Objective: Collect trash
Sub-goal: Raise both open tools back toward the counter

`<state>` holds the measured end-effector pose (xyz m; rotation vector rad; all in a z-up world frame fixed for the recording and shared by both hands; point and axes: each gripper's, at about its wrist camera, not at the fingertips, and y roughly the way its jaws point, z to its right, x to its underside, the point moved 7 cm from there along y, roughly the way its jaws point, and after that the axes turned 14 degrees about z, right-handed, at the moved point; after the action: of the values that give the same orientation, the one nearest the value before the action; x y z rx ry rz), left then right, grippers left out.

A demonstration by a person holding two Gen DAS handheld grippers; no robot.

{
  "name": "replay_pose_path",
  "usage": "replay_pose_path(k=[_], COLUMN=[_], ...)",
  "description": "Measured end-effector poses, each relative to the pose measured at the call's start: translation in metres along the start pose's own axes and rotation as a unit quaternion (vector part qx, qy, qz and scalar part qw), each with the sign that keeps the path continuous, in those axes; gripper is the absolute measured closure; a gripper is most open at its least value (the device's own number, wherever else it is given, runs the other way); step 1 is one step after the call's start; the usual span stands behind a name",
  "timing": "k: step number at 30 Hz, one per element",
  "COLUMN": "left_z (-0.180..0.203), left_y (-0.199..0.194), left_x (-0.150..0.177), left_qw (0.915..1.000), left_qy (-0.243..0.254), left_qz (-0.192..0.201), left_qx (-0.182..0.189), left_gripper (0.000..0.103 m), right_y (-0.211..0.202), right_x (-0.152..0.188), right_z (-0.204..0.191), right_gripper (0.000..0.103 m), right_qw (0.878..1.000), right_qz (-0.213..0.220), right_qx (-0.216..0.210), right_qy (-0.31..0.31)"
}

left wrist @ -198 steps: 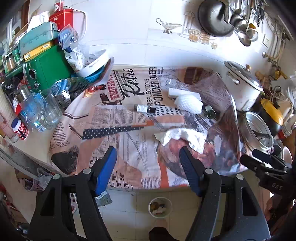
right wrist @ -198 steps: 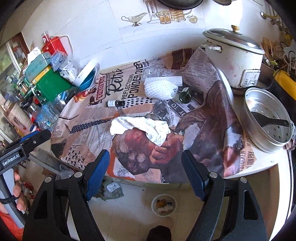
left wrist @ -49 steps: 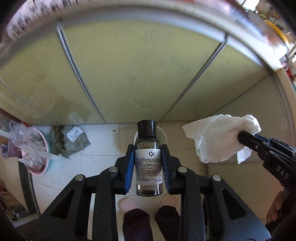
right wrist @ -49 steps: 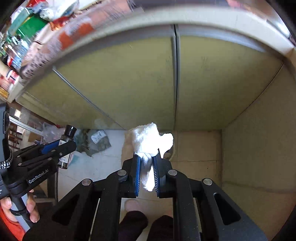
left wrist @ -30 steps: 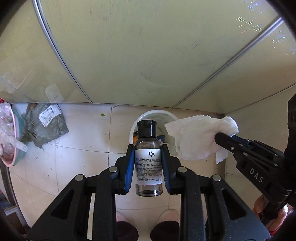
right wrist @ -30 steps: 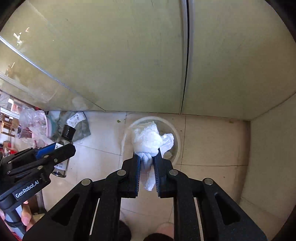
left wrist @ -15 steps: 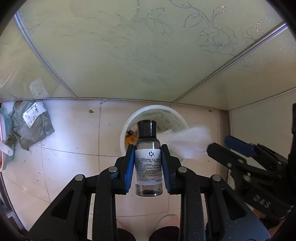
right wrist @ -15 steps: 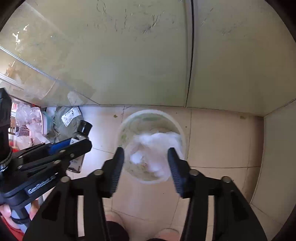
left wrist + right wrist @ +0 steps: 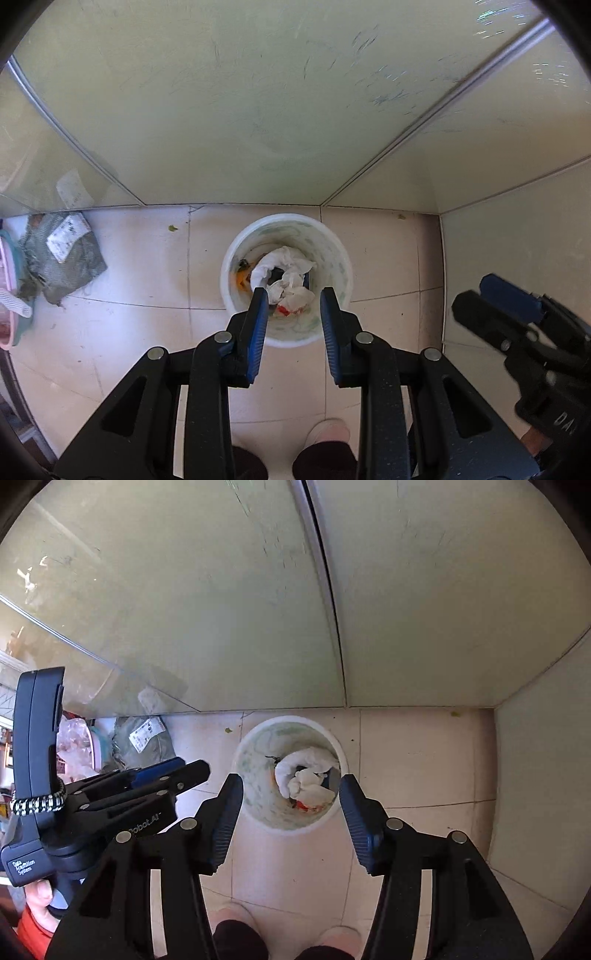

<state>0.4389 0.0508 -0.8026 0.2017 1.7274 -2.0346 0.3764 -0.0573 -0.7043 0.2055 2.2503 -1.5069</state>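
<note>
A white plastic bin (image 9: 341,266) stands on the tiled floor in front of the cabinet doors. The crumpled white tissue (image 9: 284,258) lies inside it on other scraps, and something dark (image 9: 276,274) shows between its folds; I cannot tell whether it is the small bottle. My left gripper (image 9: 293,291) hangs right over the bin, its blue pads a bottle's width apart with nothing between them. My right gripper (image 9: 291,779) is over the same bin (image 9: 240,753), open and empty, the tissue (image 9: 310,760) below it. Each gripper shows at the edge of the other's view.
A crumpled grey bag with a white label (image 9: 62,254) lies on the floor to the left, beside a pink basin (image 9: 7,295). Pale green cabinet doors (image 9: 258,110) rise behind the bin, a wall panel (image 9: 517,240) on the right. The person's feet (image 9: 327,435) stand just before the bin.
The right gripper opened and the tissue fell into the bin. The bottle held by the left gripper half a second ago is gone from its jaws. Both grippers shifted over the bin.
</note>
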Motion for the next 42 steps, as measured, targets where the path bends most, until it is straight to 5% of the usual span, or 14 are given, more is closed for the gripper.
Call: replay_pose_path(k=[15, 29, 32, 37, 42], left_z=[0.022, 0.051, 0.056, 0.063, 0.071], left_y=[-0.241, -0.472, -0.51, -0.553, -0.568], left_x=[-0.065, -0.148, -0.164, -0.19, -0.219], left_qw=[0.9979, 0.981, 0.9739, 0.9644, 0.9566], left_qy=[0.034, 0.079, 0.091, 0.092, 0.095], left_qz=[0.054, 0.177, 0.207, 0.247, 0.273], left_qx=[-0.01, 0.011, 0.017, 0.024, 0.036], left_gripper=[0.074, 0.065, 0.06, 0.033, 0.018], right_y=[-0.178, -0.368, -0.402, -0.448, -0.473], right_x=[-0.065, -0.145, -0.161, -0.184, -0.206], right_z=[-0.062, -0.145, -0.156, -0.167, -0.157], right_gripper=[0.052, 0.052, 0.052, 0.048, 0.037], right_qw=[0.999, 0.988, 0.982, 0.969, 0.958], right_qz=[0.032, 0.153, 0.186, 0.239, 0.273], right_qx=[0.006, 0.018, 0.033, 0.049, 0.079], right_qy=[-0.008, -0.019, -0.022, -0.026, -0.027])
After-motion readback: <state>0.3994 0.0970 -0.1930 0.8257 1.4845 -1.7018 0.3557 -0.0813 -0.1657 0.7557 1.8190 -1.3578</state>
